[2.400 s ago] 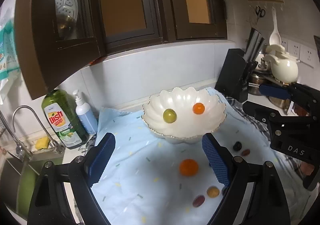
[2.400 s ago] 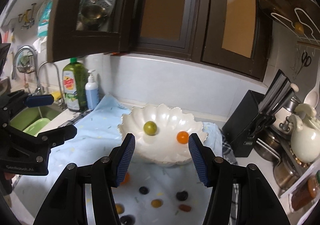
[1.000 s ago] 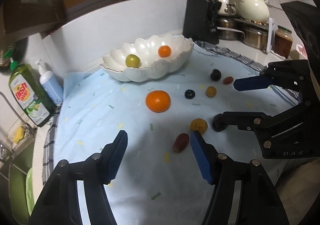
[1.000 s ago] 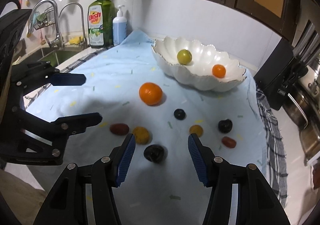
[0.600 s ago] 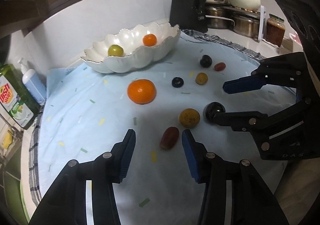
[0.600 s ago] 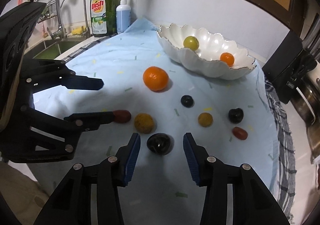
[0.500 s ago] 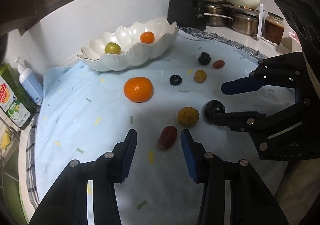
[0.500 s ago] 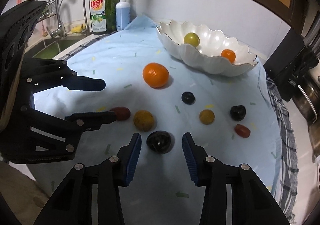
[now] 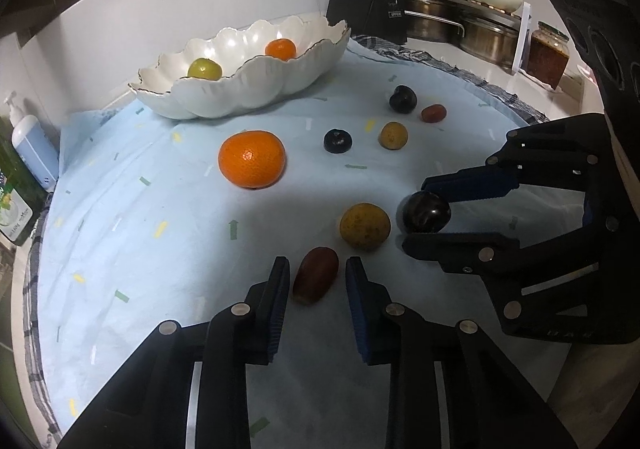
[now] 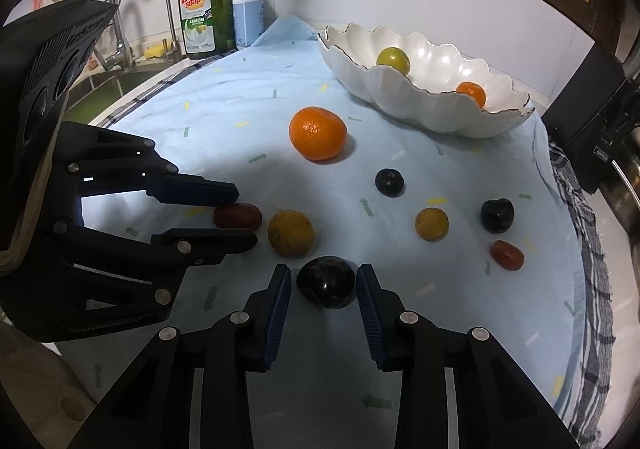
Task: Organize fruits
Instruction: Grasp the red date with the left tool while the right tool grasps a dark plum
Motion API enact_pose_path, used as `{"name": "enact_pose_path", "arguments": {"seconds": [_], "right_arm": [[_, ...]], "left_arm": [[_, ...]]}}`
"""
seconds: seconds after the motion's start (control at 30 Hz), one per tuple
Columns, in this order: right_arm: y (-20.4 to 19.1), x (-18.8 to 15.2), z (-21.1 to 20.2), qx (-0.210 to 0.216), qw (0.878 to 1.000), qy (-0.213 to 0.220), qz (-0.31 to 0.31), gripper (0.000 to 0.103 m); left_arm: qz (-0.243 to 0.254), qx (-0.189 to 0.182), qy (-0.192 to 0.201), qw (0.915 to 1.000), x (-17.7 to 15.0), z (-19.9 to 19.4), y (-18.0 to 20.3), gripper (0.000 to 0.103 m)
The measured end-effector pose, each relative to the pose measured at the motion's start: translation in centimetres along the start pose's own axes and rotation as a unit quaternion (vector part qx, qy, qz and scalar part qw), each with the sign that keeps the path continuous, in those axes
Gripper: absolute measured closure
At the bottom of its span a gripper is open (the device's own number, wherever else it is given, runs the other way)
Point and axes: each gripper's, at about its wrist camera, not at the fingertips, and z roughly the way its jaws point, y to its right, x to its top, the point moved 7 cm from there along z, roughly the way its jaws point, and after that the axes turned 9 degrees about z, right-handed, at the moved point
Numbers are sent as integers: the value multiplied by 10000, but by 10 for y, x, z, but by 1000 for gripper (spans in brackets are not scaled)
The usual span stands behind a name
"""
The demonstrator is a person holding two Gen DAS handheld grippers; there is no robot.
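Blue patterned cloth (image 9: 120, 217) covers the counter, and most of the fruit lies loose on it in front of the white scalloped bowl (image 9: 256, 89), which holds only a green fruit (image 9: 205, 69) and a small orange one (image 9: 281, 48). The step in hand looks like a double pick-up. The left gripper (image 9: 318, 281) has its two blue pads on either side of a reddish oval fruit (image 9: 315, 280), and the right gripper (image 10: 324, 289) brackets a dark plum (image 10: 326, 281) lying just beside it. Both pairs of jaws have just been closing and now stand narrow. In the wrist views a thin gap shows on each side of the reddish fruit, so the left does not seem to grip it yet. The right gripper's pads sit right against the plum's sides, and from the left view its fingers (image 9: 472, 185) appear to touch it above and below, though whether they press firmly I cannot tell. A yellow-brown fruit (image 9: 365, 226) lies between the two targets, very close to both. The next move calls for finishing each squeeze without nudging that neighbour or rolling the round plum, then lifting both fruits clear and carrying them past the large orange (image 9: 252, 158) to the bowl.
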Motion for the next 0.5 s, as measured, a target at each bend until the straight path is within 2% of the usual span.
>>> {"name": "enact_pose_path", "arguments": {"seconds": [0.2,0.5], "right_arm": [[1,0,2,-21,10000,-21,47,73],[3,3,-4,8,9999,72,91,73]], "left_arm": [[-99,-49,12,9999,1,2,-1,81],[-351,-43,34,9994,3,-3,-4,83]]}}
